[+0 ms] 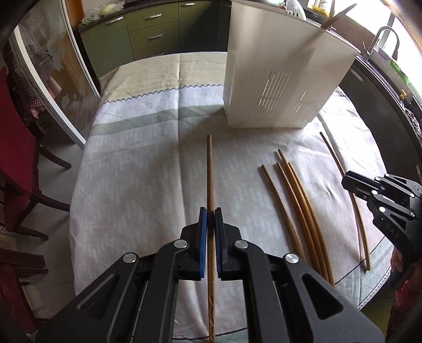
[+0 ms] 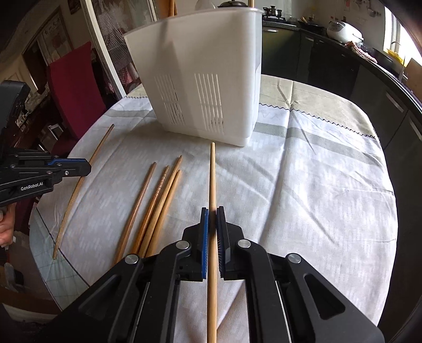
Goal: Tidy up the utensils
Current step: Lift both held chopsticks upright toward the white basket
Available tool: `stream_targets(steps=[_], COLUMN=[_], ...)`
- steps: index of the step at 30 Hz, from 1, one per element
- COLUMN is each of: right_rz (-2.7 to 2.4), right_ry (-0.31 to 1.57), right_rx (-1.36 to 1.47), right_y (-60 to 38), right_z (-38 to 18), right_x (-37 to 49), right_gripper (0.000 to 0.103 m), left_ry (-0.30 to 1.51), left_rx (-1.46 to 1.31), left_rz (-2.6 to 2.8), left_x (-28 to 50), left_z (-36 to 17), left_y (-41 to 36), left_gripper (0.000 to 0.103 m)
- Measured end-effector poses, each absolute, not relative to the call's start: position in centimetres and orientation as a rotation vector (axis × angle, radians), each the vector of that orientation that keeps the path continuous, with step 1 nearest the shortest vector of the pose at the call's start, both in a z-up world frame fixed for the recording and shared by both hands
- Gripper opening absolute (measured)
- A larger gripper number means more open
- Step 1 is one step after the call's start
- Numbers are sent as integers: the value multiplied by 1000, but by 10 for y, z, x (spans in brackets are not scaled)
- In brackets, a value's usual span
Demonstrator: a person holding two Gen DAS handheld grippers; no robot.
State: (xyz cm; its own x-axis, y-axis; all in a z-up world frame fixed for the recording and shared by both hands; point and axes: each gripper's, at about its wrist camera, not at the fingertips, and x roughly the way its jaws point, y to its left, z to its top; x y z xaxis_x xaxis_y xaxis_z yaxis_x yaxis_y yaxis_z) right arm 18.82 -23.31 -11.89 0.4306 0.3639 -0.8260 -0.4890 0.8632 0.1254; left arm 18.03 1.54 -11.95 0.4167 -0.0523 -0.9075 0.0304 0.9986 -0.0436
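Each gripper lines up with one wooden chopstick lying on the cloth. In the left wrist view my left gripper point(image 1: 210, 211) has its blue pads close on both sides of a chopstick point(image 1: 210, 168) pointing at the white utensil holder point(image 1: 284, 74). In the right wrist view my right gripper point(image 2: 212, 211) is likewise shut on another chopstick point(image 2: 212, 174) pointing at the holder point(image 2: 205, 74). Several loose chopsticks point(image 1: 298, 205) point(image 2: 155, 205) lie between the grippers. The right gripper point(image 1: 350, 184) and the left gripper point(image 2: 84, 166) each show in the other's view.
A round table with a pale cloth point(image 1: 137, 163) point(image 2: 303, 184) carries everything. A red chair point(image 1: 15, 158) point(image 2: 76, 89) stands at the left. Kitchen cabinets point(image 1: 147, 34) and a dark counter point(image 2: 369, 68) run behind. Chopstick tips stick out of the holder's top point(image 2: 171, 8).
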Motion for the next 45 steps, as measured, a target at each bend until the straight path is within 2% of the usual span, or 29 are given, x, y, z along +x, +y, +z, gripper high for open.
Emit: stream_targets(steps=[14,21,45], right_rz=[582,599,622], right_ry=[760,700,653], right_rx=[-42,-30,11], right_y=[-277,-286,-294], right_z=[-34,-8,5], right_x=[138,114,104], right_gripper=[7,7,7], left_ry=[997,944,862], left_rx=[-5,18,19], left_rz=[-91,-105,-127], left_x=[154,142,130], left_z=[-65,-44,-14], left_y=[13,7,2], left_gripper=[5,5,5])
